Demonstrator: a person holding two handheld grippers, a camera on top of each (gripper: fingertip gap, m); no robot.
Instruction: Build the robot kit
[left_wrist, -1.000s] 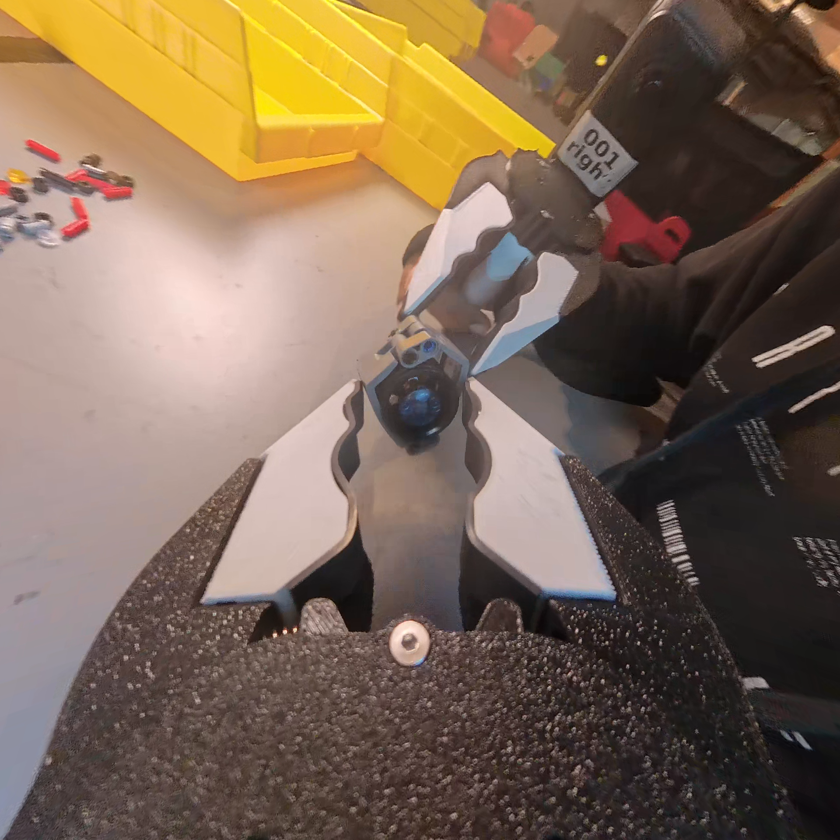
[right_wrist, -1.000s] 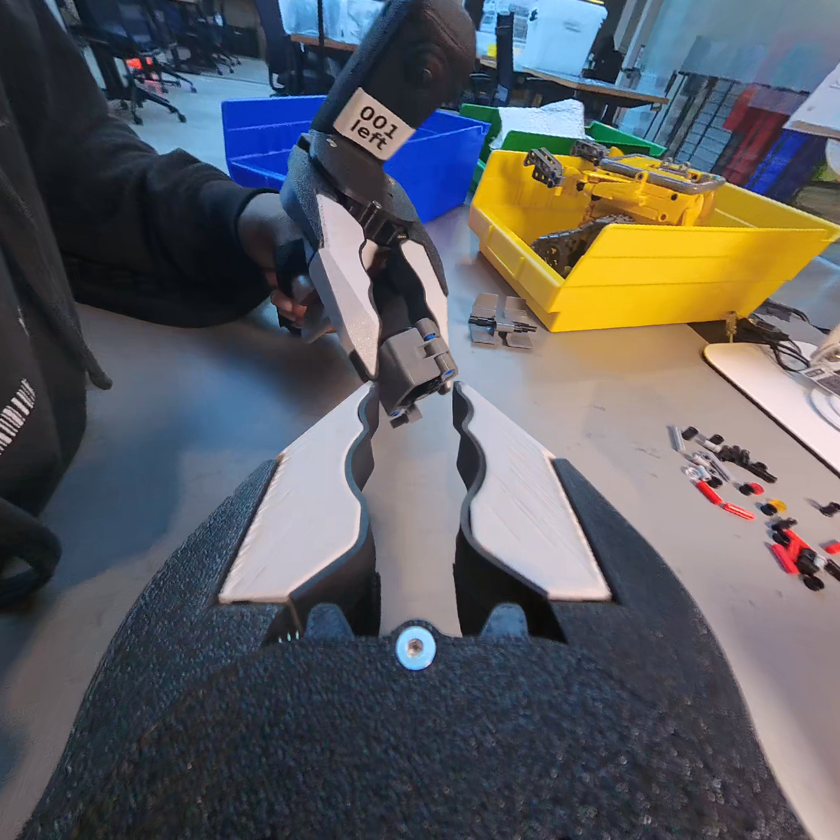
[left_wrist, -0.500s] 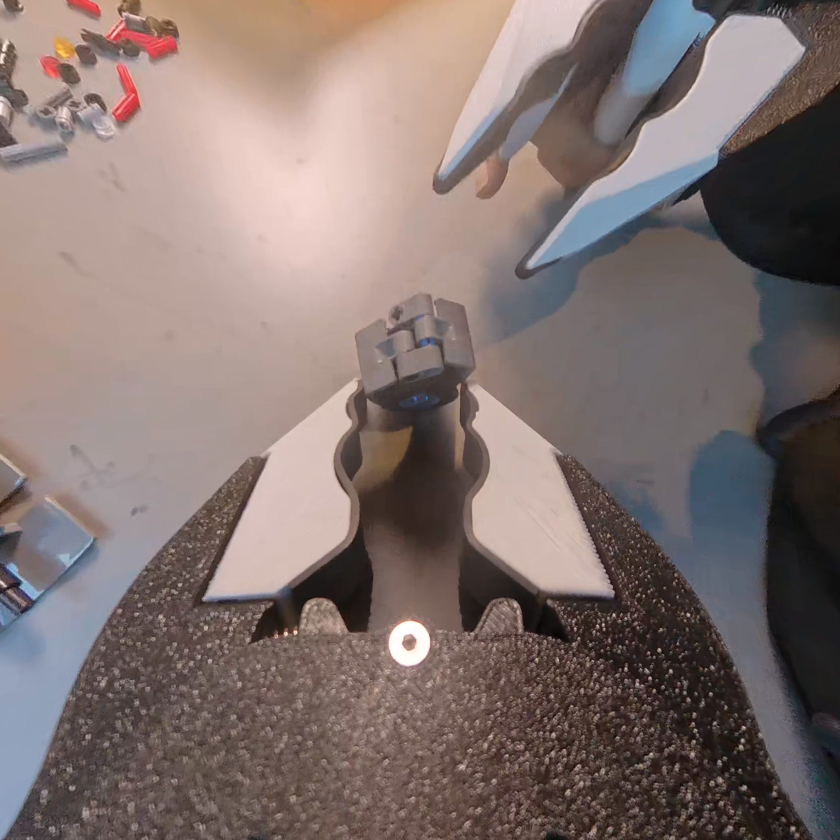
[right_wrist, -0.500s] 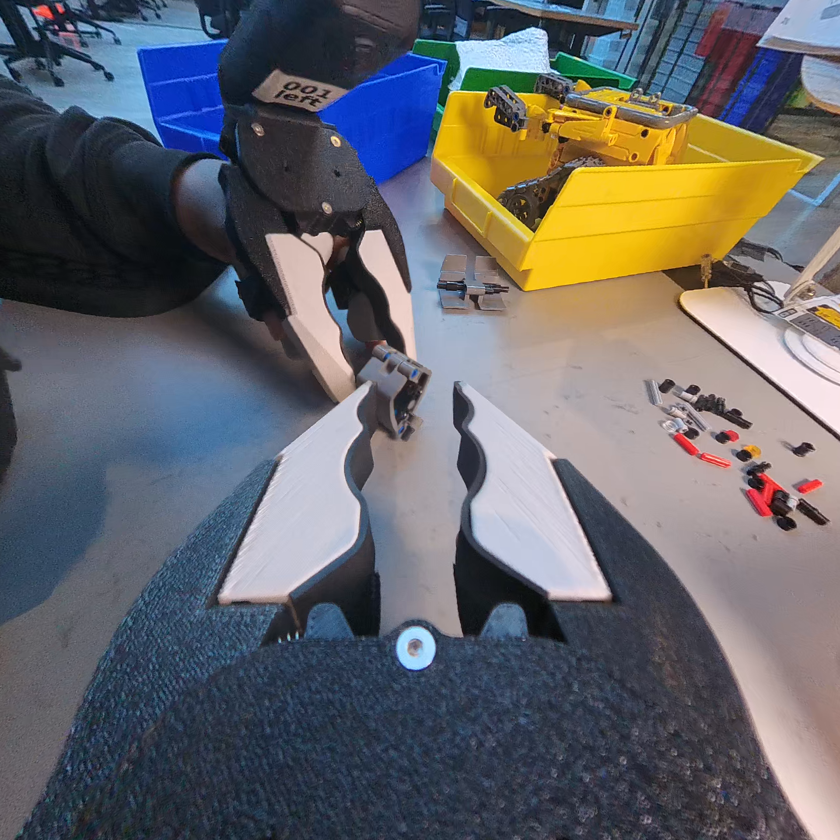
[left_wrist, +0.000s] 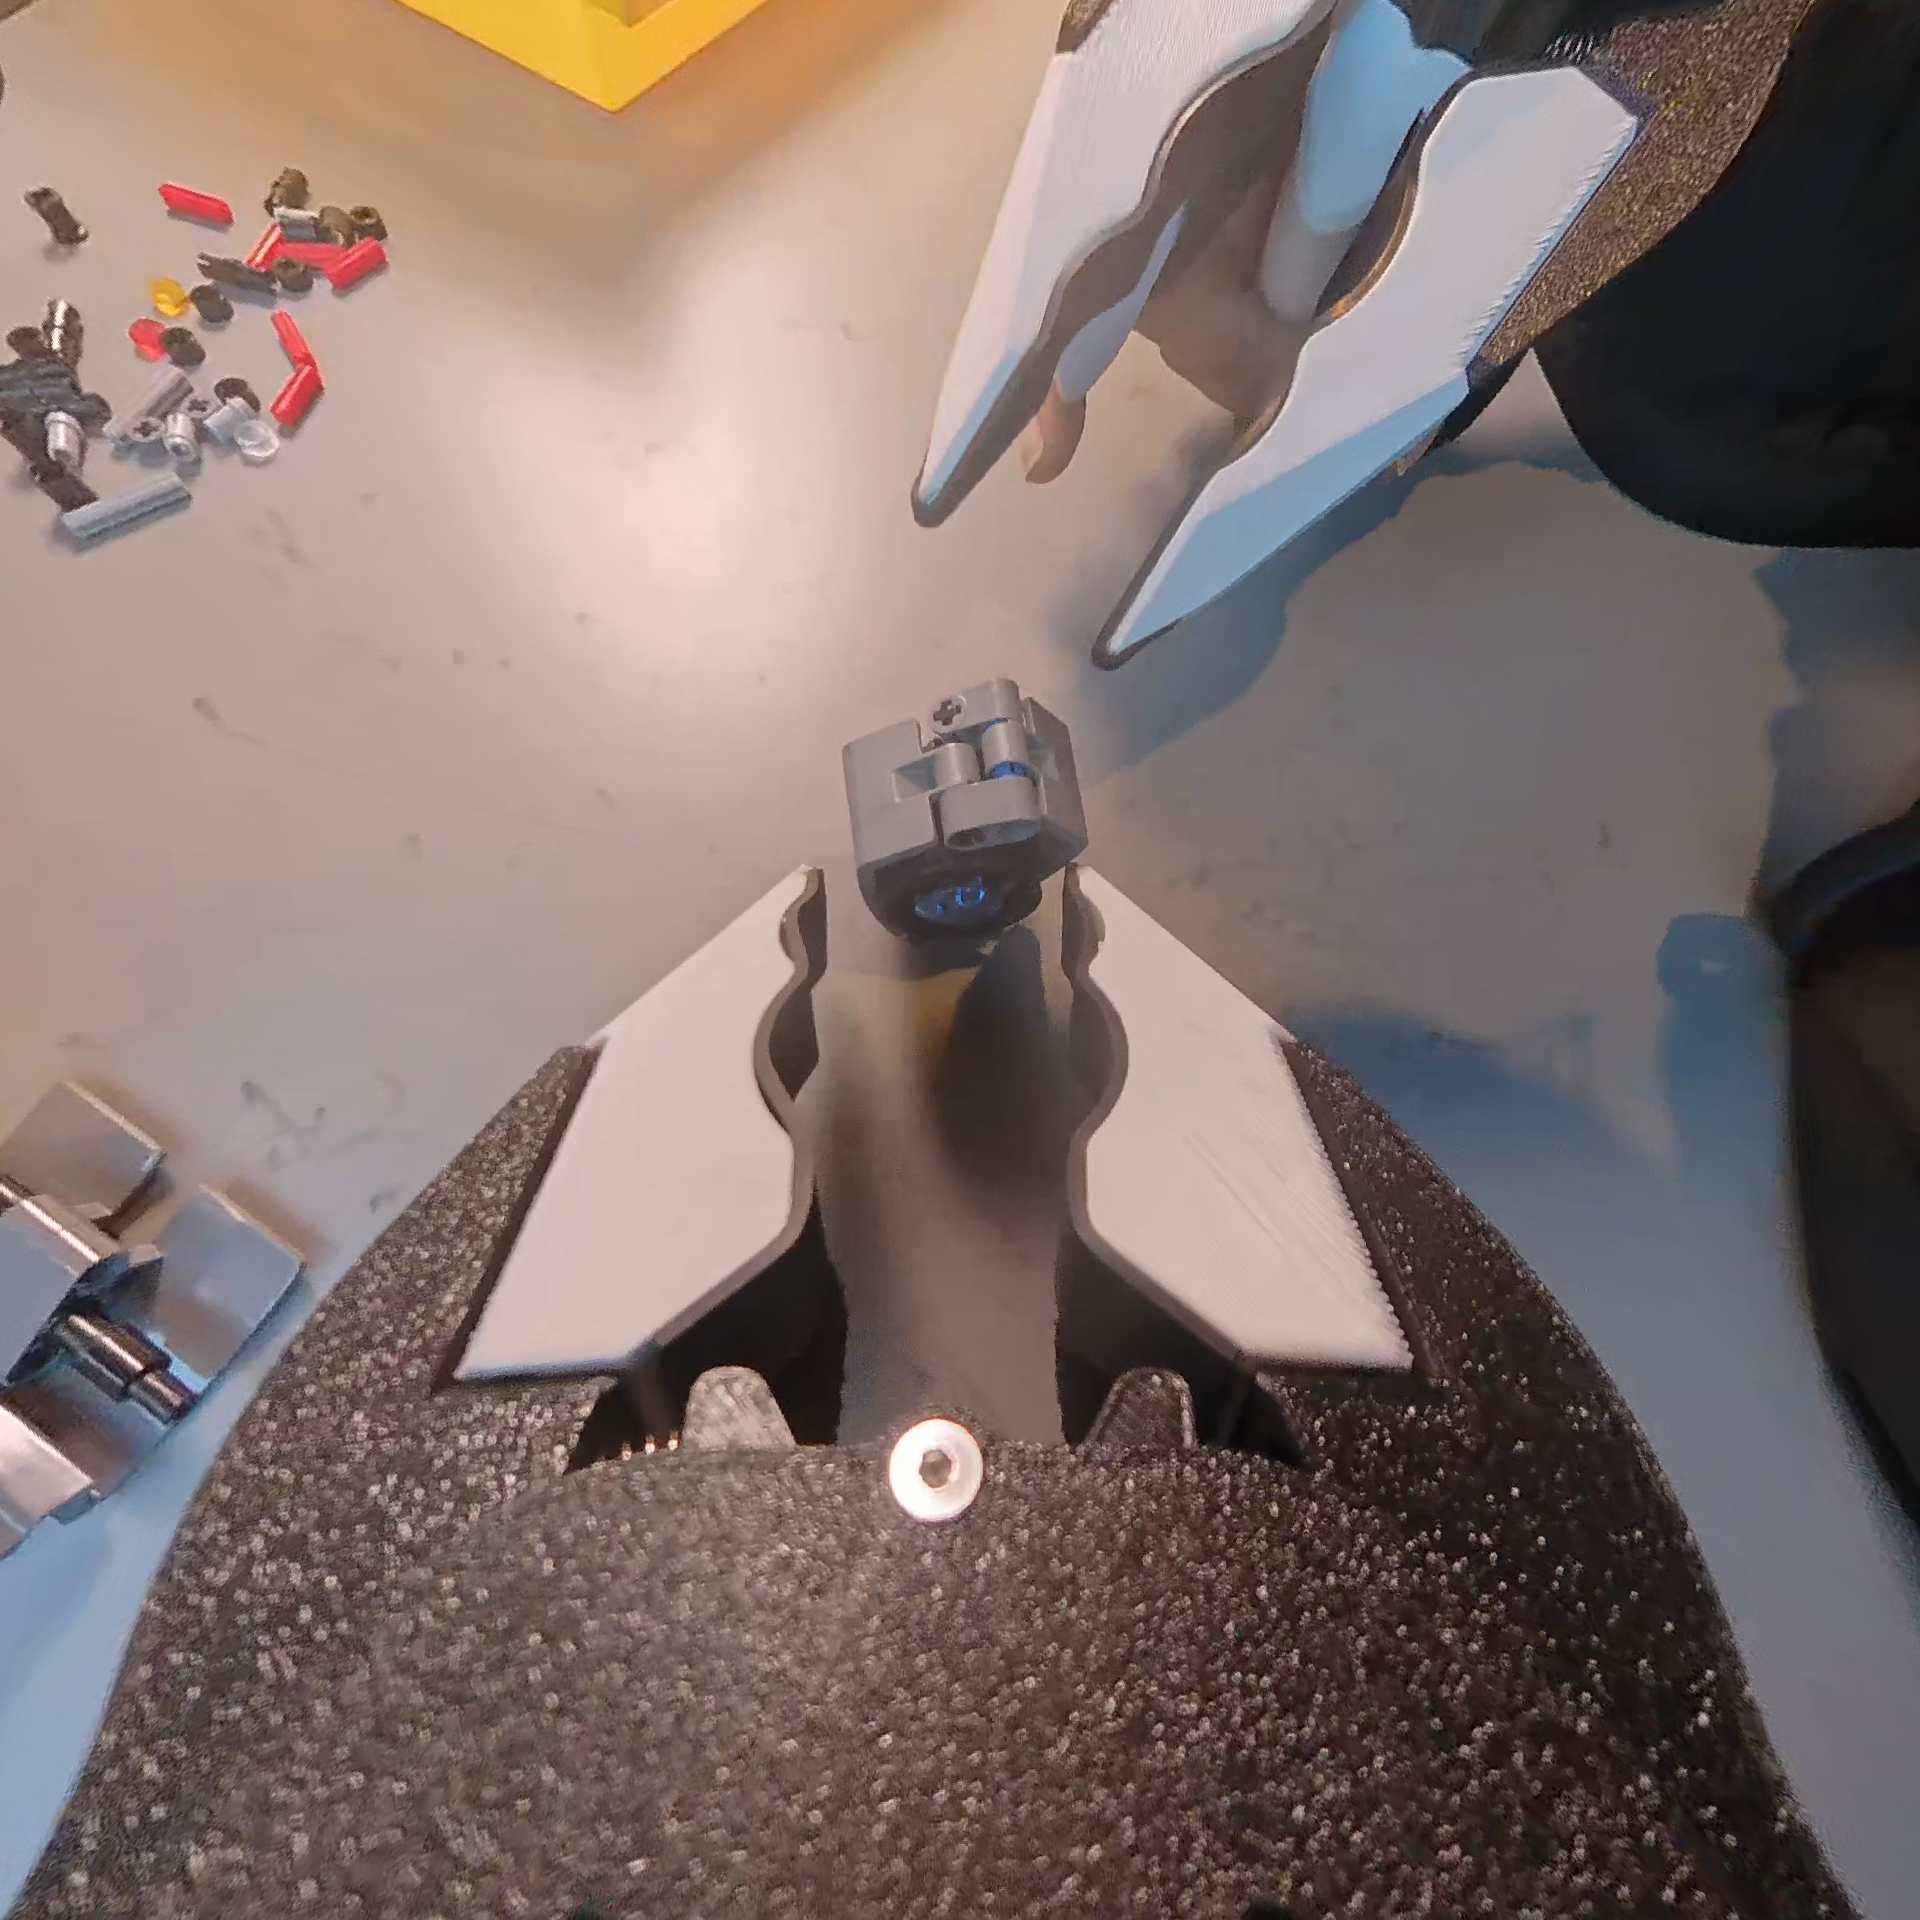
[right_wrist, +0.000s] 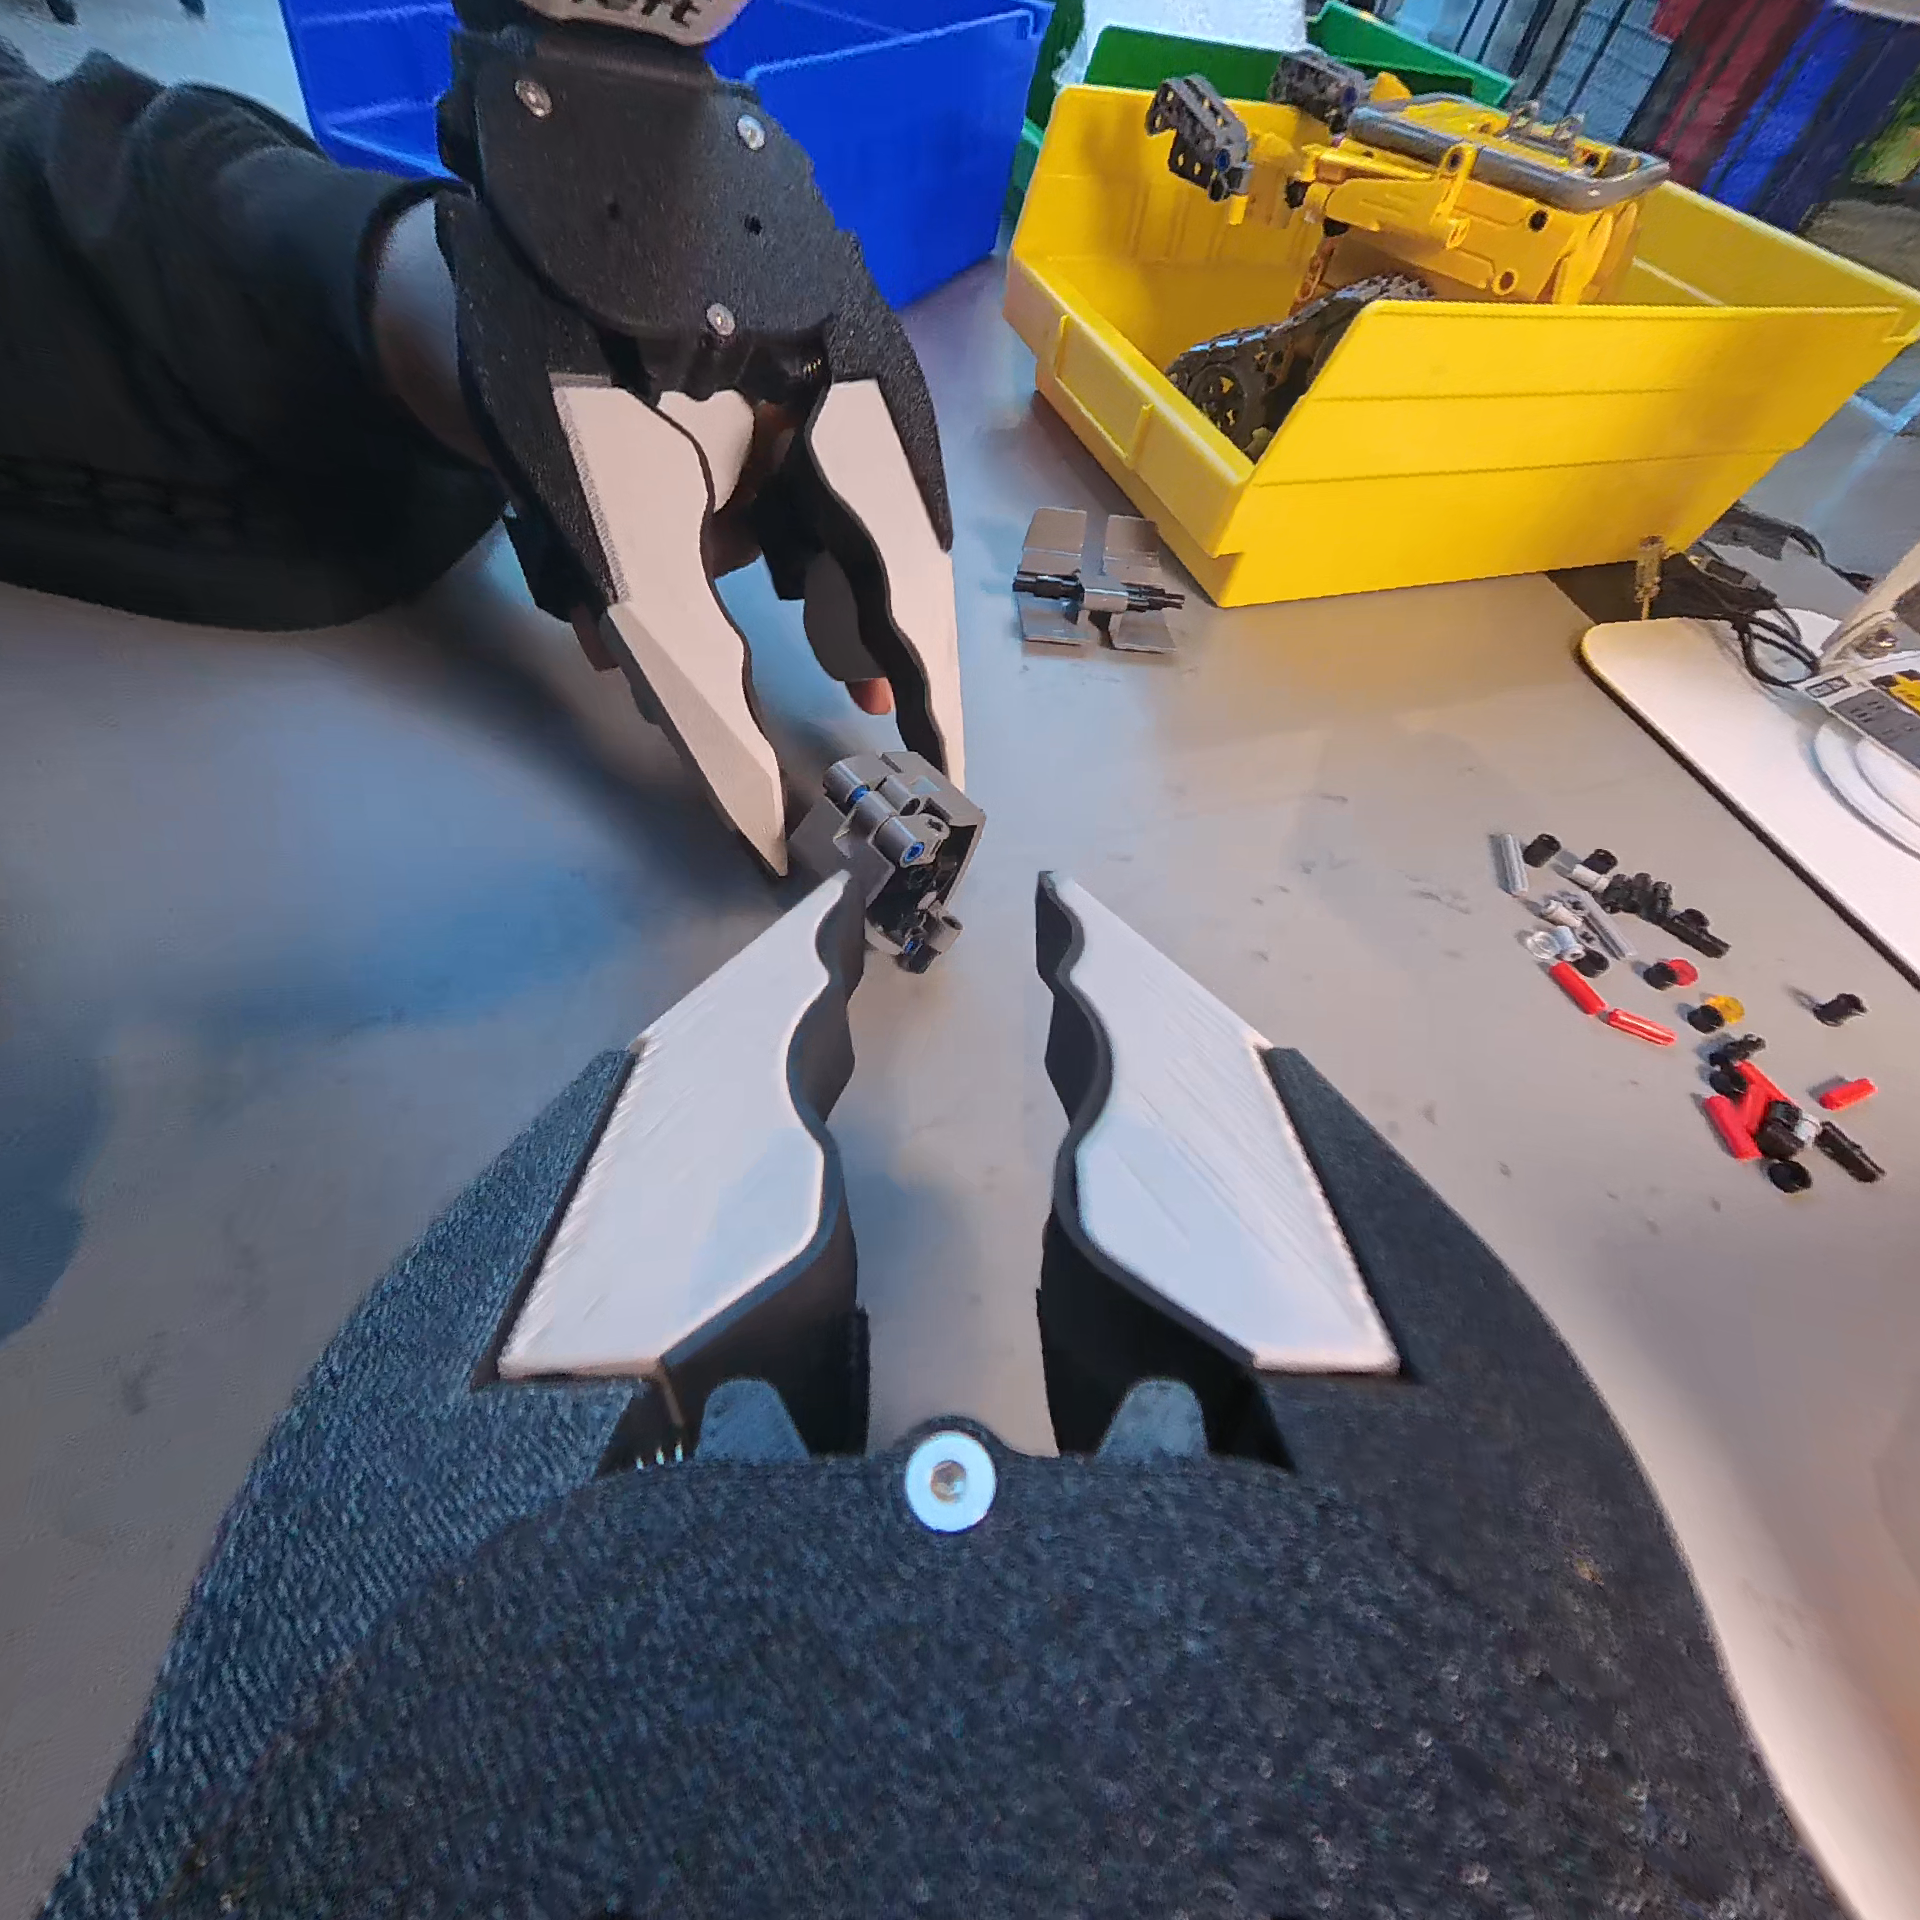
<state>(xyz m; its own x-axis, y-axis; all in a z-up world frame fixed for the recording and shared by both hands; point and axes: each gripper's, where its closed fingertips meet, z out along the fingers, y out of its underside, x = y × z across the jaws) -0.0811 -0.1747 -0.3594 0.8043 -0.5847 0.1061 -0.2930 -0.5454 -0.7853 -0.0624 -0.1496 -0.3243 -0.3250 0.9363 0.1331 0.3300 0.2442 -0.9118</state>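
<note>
The left tongs (left_wrist: 940, 883) stood parted over the grey tabletop (left_wrist: 520, 727), gripping nothing. A small grey brick-built block (left_wrist: 961, 821) with blue pins lay on the tabletop at their tips, against the inner edge of the right-hand finger and clear of the other. Whether that finger pressed it or merely touched it could not be told.

In the right wrist view the right tongs (right_wrist: 945, 894) were also spread wide and empty. The same grey block (right_wrist: 909, 847) sat just ahead of their left-hand fingertip, between that tip and the tips of the left tongs (right_wrist: 868, 821) reaching in from the far side. A person's hand in a dark sleeve (right_wrist: 177, 343) held those far tongs.

Ahead and to the right of the right tongs stood a yellow bin (right_wrist: 1507, 457) holding a yellow brick-built tracked vehicle (right_wrist: 1444, 218) with black treads and a grey bar on top. Beyond it were a blue bin (right_wrist: 883, 135) and a green bin (right_wrist: 1174, 52); their contents were out of sight.

Just before the yellow bin lay a flat grey hinged assembly (right_wrist: 1096, 592) with a black axle. To the right of the right tongs a scatter of small red, black and grey pins (right_wrist: 1683, 997) lay loose on the tabletop, near a white board's (right_wrist: 1745, 738) edge. From the left tongs, that scatter (left_wrist: 187, 332) was ahead on the left.
</note>
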